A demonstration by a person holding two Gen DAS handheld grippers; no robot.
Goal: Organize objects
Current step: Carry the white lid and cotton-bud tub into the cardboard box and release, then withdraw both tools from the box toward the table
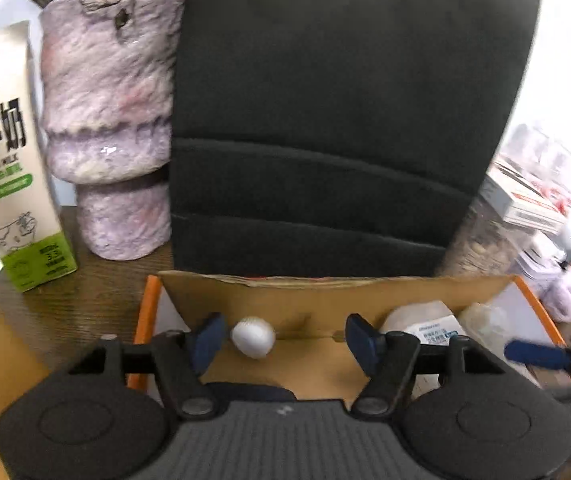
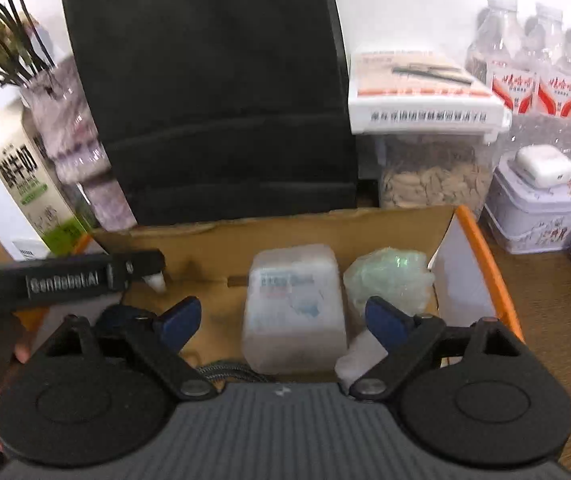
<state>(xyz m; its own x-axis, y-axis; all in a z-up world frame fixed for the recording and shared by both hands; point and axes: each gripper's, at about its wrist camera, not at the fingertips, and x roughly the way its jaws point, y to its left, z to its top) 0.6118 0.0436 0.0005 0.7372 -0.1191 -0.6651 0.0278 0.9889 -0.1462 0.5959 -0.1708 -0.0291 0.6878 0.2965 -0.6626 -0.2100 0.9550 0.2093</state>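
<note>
left tool (image 1: 283, 340) open | white ball (image 1: 253, 337) loose, seemingly | cardboard box (image 1: 305, 292)

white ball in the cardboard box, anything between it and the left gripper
Nothing visible. The small white ball lies on the bare floor of the open cardboard box, just ahead of the open left gripper, close to its left blue pad.

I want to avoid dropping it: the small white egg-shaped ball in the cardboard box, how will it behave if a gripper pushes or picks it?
The white ball looks rounded and smooth, so it will probably roll across the flat floor of the cardboard box when nudged. It seems small and likely light. Its curved surface may slip from the flat pads of the left gripper, which stands open beside it.
</note>
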